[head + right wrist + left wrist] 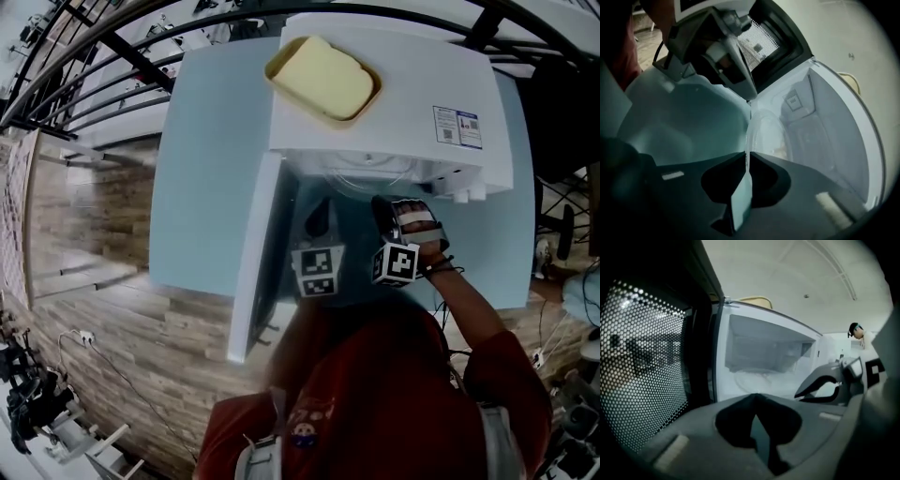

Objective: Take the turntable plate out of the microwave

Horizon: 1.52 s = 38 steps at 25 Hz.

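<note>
Right tongs [747, 155] were noted clamped on the rim of the turntable plate [766, 131], at the open microwave [403, 94]. Left tongs [754, 396] were found closed, with nothing gripped.

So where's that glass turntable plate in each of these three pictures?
Head view: the turntable plate is a faint clear curve at the mouth of the microwave, just above the right gripper.
Left gripper view: centre, a pale disc low inside the microwave.
Right gripper view: centre, nearly edge-on, with its rim pinched between that gripper's jaws.
Shared landmark: the open microwave door.
</note>
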{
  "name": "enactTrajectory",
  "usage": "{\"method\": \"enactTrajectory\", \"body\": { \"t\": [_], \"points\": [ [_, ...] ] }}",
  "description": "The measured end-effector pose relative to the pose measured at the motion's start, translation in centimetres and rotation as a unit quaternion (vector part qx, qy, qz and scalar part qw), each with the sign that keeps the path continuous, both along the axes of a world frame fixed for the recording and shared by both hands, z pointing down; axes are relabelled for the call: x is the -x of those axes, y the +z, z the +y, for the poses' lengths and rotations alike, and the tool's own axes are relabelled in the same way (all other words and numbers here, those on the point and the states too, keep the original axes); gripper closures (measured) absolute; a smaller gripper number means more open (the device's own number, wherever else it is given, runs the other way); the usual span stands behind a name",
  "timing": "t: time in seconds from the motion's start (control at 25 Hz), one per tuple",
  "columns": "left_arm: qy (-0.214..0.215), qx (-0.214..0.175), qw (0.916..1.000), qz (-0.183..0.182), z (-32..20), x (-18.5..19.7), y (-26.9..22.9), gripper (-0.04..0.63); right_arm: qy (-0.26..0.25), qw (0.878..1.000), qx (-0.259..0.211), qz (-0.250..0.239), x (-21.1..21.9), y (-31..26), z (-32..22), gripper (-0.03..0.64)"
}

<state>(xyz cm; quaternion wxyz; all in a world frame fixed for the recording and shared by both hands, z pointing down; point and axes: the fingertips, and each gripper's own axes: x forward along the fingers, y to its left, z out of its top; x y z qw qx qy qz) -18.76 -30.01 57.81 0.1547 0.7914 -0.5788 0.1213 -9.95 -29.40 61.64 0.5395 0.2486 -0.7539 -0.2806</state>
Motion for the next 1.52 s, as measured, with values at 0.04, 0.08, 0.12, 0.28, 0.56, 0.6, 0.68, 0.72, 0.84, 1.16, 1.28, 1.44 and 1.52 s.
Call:
{"method": "enactTrajectory", "body": {
  "t": [0.04, 0.08, 0.12, 0.28, 0.56, 0.6, 0.68, 0.72, 0.84, 1.16, 1.28, 1.44, 1.52],
  "points": [
    [0.001, 0.0, 1.0, 0.002, 0.1, -0.1, -0.1, 0.595, 0.003, 1.0, 0.003, -0.007, -0.1, 0.0, 0.6, 0.594],
    [0.0, 0.001, 1.0, 0.005, 0.3, -0.2, -0.1, 0.595, 0.007, 1.0, 0.005, -0.013, -0.2, -0.1, 1.1, 0.594],
    [-0.002, 0.002, 1.0, 0.006, 0.6, -0.3, -0.1, 0.595, 0.008, 1.0, 0.006, -0.017, -0.2, -0.2, 1.5, 0.594],
    [-0.011, 0.01, 0.9997, 0.019, 1.7, -0.4, 0.1, 0.59, -0.001, 1.0, 0.012, -0.023, -0.3, -0.2, 3.2, 0.592],
    [-0.019, 0.045, 0.9961, 0.073, 4.2, -1.1, 1.3, 0.524, 0.0, 0.999, 0.017, -0.048, -0.4, -0.1, 5.6, 0.591],
    [-0.02, 0.05, 0.9935, 0.1, 4.4, -1.4, 1.2, 0.501, 0.0, 0.998, 0.018, -0.053, -0.4, -0.1, 5.9, 0.591],
    [-0.023, 0.062, 0.9846, 0.162, 4.7, -2.0, 1.2, 0.461, -0.003, 0.999, 0.019, -0.05, -0.4, -0.3, 6.3, 0.591],
    [-0.024, 0.072, 0.9778, 0.195, 4.7, -2.3, 1.4, 0.442, -0.004, 0.999, 0.02, -0.048, -0.5, -0.4, 6.6, 0.591],
    [-0.023, 0.105, 0.9464, 0.304, 4.5, -3.2, 2.2, 0.389, -0.006, 0.998, 0.023, -0.05, -0.5, -0.5, 7.4, 0.591],
    [-0.016, 0.11, 0.8912, 0.44, 1.9, -5.2, 2.8, 0.371, -0.005, 0.998, 0.019, -0.054, -0.9, -0.9, 8.6, 0.591],
    [-0.011, 0.112, 0.8771, 0.467, 1.1, -5.7, 3.0, 0.371, -0.01, 0.998, 0.02, -0.052, -1.0, -0.8, 9.3, 0.591],
    [-0.006, 0.114, 0.8588, 0.499, 0.3, -6.4, 3.0, 0.377, -0.005, 0.998, 0.024, -0.052, -1.3, -0.7, 10.1, 0.591],
    [-0.011, 0.12, 0.8479, 0.516, 0.1, -6.6, 3.3, 0.409, -0.004, 0.998, 0.026, -0.051, -1.3, -0.6, 10.5, 0.591]
  ]
}}
